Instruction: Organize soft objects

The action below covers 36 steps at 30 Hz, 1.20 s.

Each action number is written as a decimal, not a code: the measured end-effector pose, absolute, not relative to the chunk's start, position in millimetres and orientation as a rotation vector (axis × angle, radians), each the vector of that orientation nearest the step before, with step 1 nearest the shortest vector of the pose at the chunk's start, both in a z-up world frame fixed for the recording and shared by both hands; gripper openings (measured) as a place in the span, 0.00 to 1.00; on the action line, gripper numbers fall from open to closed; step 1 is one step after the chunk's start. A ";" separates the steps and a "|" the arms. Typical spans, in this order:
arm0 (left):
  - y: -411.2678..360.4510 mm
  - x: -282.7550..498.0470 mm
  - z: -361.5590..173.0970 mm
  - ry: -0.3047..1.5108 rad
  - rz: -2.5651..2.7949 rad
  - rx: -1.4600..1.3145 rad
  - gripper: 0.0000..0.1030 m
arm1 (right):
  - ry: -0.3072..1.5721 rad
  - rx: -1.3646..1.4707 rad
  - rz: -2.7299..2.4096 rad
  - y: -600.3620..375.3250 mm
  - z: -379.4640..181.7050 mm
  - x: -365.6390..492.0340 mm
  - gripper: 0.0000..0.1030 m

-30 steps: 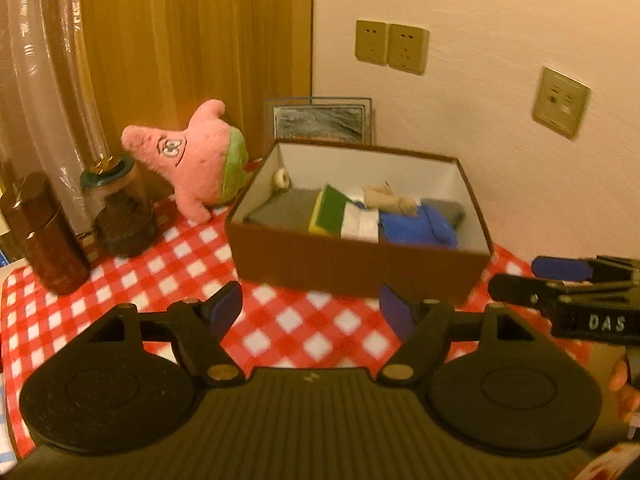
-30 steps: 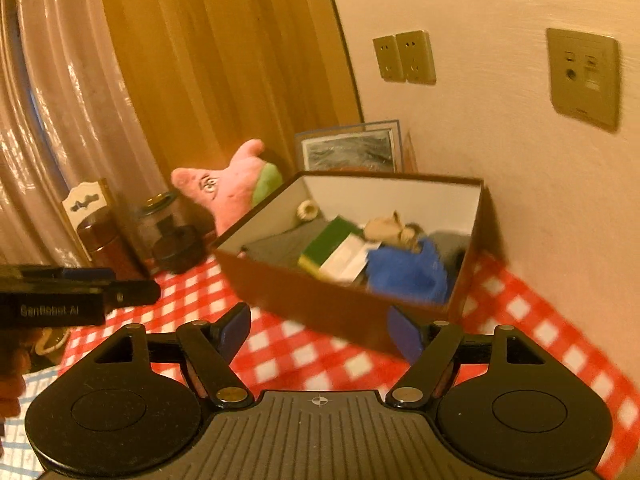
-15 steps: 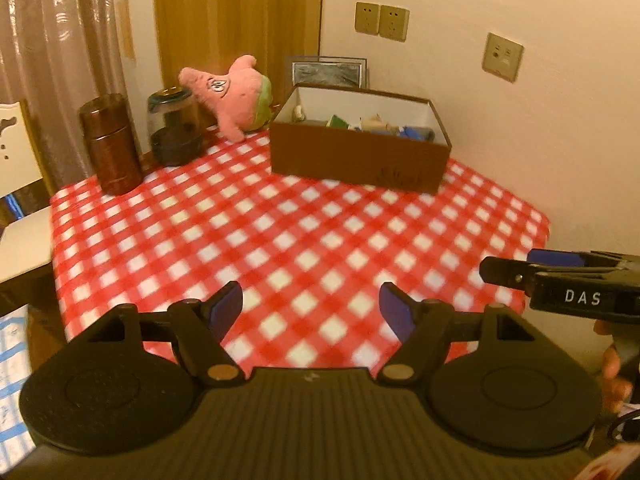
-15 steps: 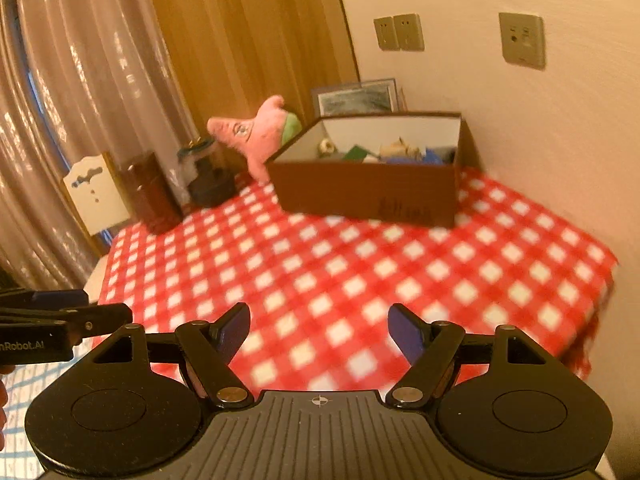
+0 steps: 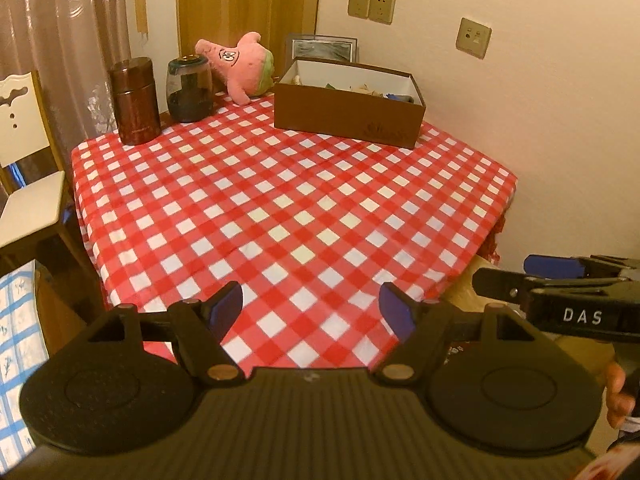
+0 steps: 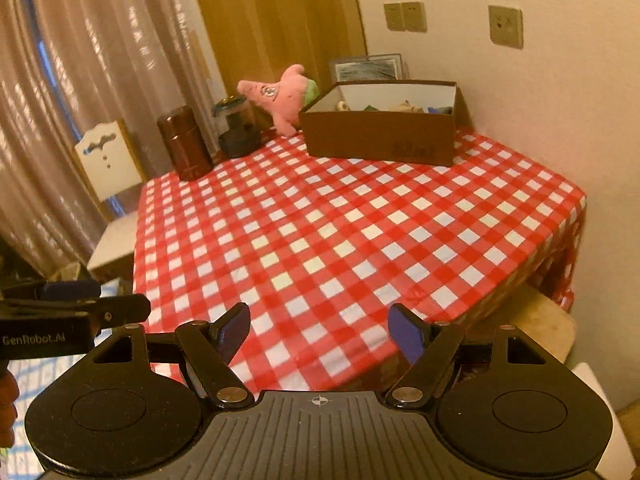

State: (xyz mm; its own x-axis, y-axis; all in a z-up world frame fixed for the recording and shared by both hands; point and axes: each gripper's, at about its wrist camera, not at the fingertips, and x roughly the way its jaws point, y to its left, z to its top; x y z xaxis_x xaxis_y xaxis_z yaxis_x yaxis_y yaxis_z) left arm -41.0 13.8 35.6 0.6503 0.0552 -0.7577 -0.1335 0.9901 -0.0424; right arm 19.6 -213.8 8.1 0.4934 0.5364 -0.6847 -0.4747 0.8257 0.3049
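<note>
both grippers wide open and holding nothing, back past the table's near edge

left gripper (image 5: 311, 307) and right gripper (image 6: 319, 330) hang over the near rim of the checked cloth (image 5: 280, 200), jaws spread wide. the whole cloth between them and the far side lies bare. at 12 to 1 o'clock the brown box (image 5: 348, 102) sits near the far edge, close to the wall, with soft items inside, mostly hidden by its front wall. the pink plush (image 5: 240, 65) leans just beside the box at 11 o'clock, outside it. a jar (image 5: 189, 90) and canister (image 5: 135, 100) stand at the 10 o'clock edge. a second ago both grippers were right at the box; now they are well apart from it.
</note>
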 end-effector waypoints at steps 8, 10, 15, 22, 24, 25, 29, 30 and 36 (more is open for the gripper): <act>5.8 -50.0 40.2 0.851 0.135 -0.114 0.71 | 0.862 0.065 0.633 -219.5 11.0 8.2 0.73; 1.9 -50.3 39.6 0.856 0.145 -0.113 0.71 | 0.859 0.062 0.639 -222.7 10.9 9.6 0.73; -7.7 -50.4 37.8 0.865 0.149 -0.108 0.71 | 0.867 0.067 0.649 -227.3 10.4 11.6 0.73; -11.8 -48.8 36.5 0.872 0.156 -0.111 0.71 | 0.880 0.062 0.659 -232.2 8.0 14.3 0.73; -11.5 -48.4 36.2 0.873 0.154 -0.108 0.71 | 0.879 0.066 0.658 -231.6 8.0 13.8 0.73; -10.4 -49.0 36.4 0.874 0.153 -0.109 0.71 | 0.879 0.067 0.656 -230.5 8.2 13.3 0.73; -11.3 -48.8 36.4 0.873 0.152 -0.108 0.71 | 0.881 0.065 0.655 -231.0 7.8 13.5 0.73; -11.2 -48.8 36.4 0.872 0.151 -0.108 0.71 | 0.882 0.065 0.657 -231.9 7.1 14.3 0.73; -13.2 -44.1 38.6 0.869 0.150 -0.110 0.71 | 0.880 0.066 0.655 -231.2 7.7 13.8 0.73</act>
State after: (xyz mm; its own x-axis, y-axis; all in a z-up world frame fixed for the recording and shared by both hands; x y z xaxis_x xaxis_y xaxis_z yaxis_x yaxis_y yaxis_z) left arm -44.1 -13.2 38.6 0.6362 0.0869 -0.7666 -0.1760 0.9838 -0.0346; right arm 13.8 -231.2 7.7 0.4565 0.5567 -0.6940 -0.5045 0.8045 0.3135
